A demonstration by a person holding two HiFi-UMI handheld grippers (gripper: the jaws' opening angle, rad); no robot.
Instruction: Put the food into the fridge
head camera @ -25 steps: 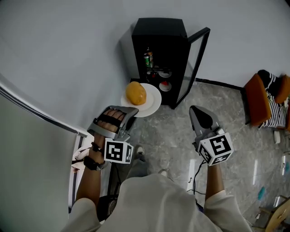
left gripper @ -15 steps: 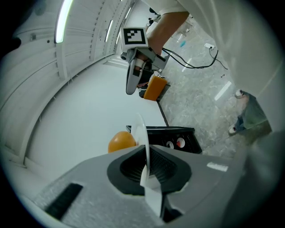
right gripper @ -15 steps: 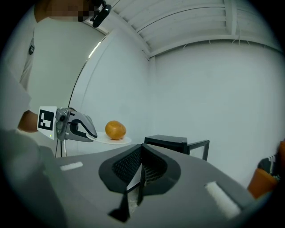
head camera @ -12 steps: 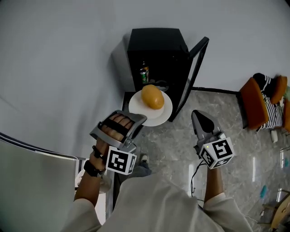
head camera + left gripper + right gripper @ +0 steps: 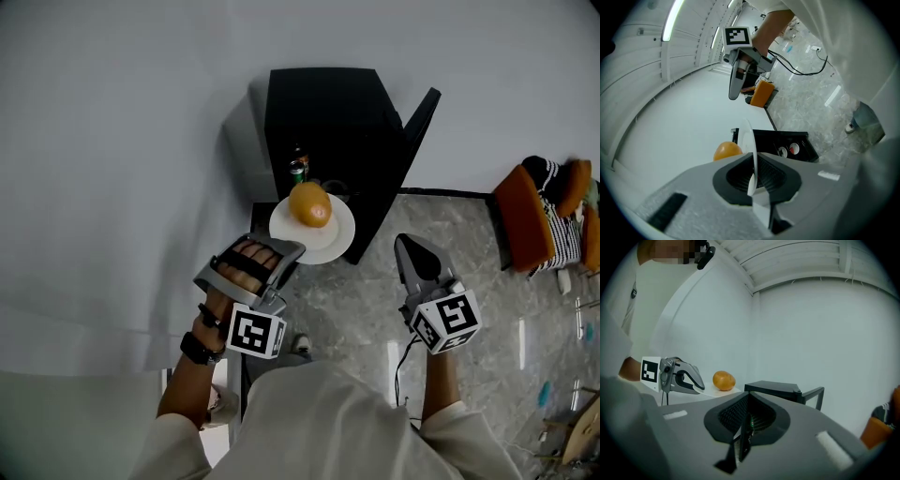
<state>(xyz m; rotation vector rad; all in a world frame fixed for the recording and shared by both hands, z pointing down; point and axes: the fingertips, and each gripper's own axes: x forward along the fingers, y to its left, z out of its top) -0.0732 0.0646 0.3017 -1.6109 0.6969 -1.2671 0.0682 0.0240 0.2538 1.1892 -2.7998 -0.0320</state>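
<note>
A black mini fridge [image 5: 323, 117] stands against the white wall, its glass door [image 5: 419, 117] swung open to the right. My left gripper [image 5: 284, 253] is shut on the rim of a white plate [image 5: 328, 239]. A round orange-yellow food item [image 5: 309, 204] lies on the plate, which hangs right in front of the fridge opening. In the left gripper view the plate [image 5: 749, 140] runs edge-on between the jaws, with the food [image 5: 727, 151] to its left. My right gripper [image 5: 407, 246] hovers to the right of the plate, shut and empty. A green can [image 5: 297, 171] shows inside the fridge.
An orange chair [image 5: 527, 214] with a striped cloth stands at the far right on the grey marble floor [image 5: 469, 262]. A cable [image 5: 401, 361] trails on the floor by my right arm. Two small round dishes [image 5: 787, 150] sit inside the fridge.
The plate with the food has moved forward to the fridge opening, carried by my left gripper. The right gripper has stayed about where it was.
</note>
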